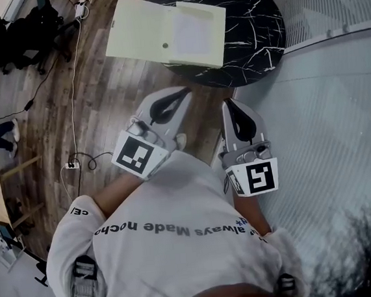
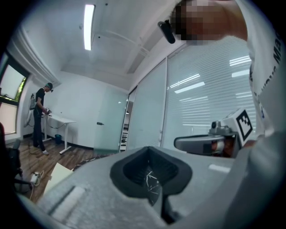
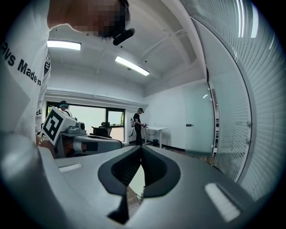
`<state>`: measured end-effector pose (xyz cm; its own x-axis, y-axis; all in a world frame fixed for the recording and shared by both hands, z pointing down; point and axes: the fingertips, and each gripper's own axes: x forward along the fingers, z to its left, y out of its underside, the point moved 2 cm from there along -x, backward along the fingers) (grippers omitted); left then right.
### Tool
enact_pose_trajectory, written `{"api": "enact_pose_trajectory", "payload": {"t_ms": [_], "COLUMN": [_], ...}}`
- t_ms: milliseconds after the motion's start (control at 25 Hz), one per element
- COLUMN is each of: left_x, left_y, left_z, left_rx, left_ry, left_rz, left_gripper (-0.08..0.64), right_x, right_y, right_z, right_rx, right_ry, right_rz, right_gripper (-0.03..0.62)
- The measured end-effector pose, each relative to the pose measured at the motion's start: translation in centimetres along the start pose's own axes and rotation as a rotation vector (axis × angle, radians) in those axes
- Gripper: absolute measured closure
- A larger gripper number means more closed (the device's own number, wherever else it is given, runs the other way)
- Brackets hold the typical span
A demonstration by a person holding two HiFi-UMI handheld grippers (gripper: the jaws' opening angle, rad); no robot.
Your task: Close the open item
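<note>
Left hand-held gripper [image 1: 181, 94] and right hand-held gripper [image 1: 227, 101] are both carrying their jaws together, empty, short of the open folder [image 1: 161, 31]. The folder is lying half off the black surface [image 1: 253, 33]. Risk: a sideways nudge on the cover would be sliding it off.

Folder [image 1: 161, 31]: pale yellow, open, lying flat with 2 panels spread side by side. It sits at the left edge of the round black marble table [image 1: 251, 20]. The right panel rests on the table top with a white sheet [image 1: 193, 33] lying in it. The left panel is plain and overhangs the table's left rim, with wood floor [image 1: 102, 100] under it. 1 small dark stud [image 1: 165, 46] sits near the left panel's near edge, close to the fold. The whole folder is slightly skewed to the table's near rim.
</note>
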<state>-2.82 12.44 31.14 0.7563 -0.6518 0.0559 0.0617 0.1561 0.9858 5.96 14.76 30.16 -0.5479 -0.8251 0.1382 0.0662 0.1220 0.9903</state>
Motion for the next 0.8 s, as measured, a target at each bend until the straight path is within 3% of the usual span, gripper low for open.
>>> {"api": "enact_pose_trajectory", "payload": {"t_ms": [480, 800], "left_x": [7.6, 11.2], "left_y": [-3.3, -3.2], "left_z": [15.7, 19.6], "left_rx": [-0.031, -0.018], "left_ry": [-0.018, -0.021], "left_rz": [-0.033, -0.006], "left_gripper": [0.557, 0.557], "right_x": [17.1, 21.2], "right_y": [-2.8, -2.8], "right_z": [-5.3, -8.6], "right_rx": [-0.035, -0.029], "right_ry": [-0.040, -0.020], "right_rz": [0.019, 0.009], "right_gripper": [0.591, 0.591]}}
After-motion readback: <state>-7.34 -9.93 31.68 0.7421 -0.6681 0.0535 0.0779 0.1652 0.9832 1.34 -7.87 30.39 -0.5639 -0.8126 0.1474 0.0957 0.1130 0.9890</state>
